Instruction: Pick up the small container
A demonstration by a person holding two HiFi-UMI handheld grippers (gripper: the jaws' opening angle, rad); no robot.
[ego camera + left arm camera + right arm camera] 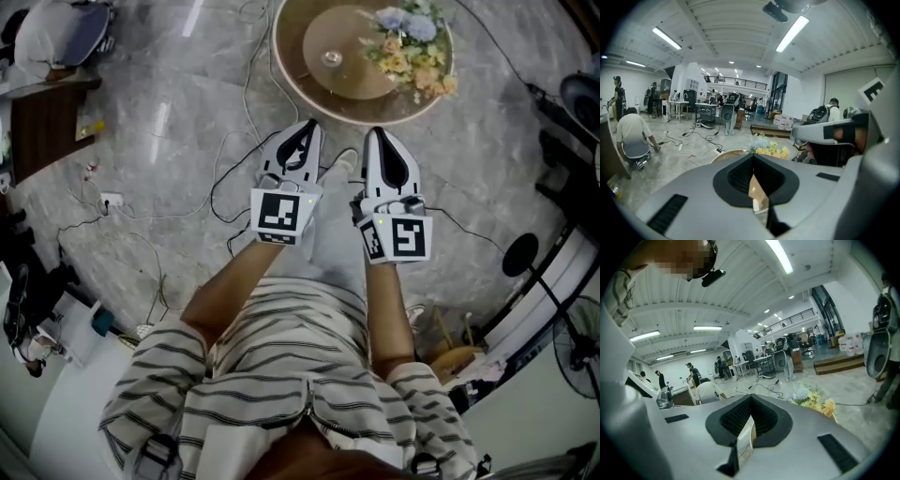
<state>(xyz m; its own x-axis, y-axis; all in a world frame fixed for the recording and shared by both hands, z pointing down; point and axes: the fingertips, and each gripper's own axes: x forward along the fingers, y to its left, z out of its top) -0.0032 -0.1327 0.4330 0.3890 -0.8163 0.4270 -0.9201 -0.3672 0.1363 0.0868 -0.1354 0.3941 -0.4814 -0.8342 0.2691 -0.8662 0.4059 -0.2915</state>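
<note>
Left tool (308, 123) and right tool (375, 131) both clenched, empty. Ahead of them, the small container (331, 58) looks light, stiff, perhaps slippery; I'd pinch across its sides.

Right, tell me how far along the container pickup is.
Done: nothing yet. The small container sits untouched on the round table, which also holds the flowers. In hand: the left gripper and right gripper are side by side over the floor, short of the table, both shut and empty. Left: reach over the table, open one gripper's jaws, close on the container, lift.
</note>
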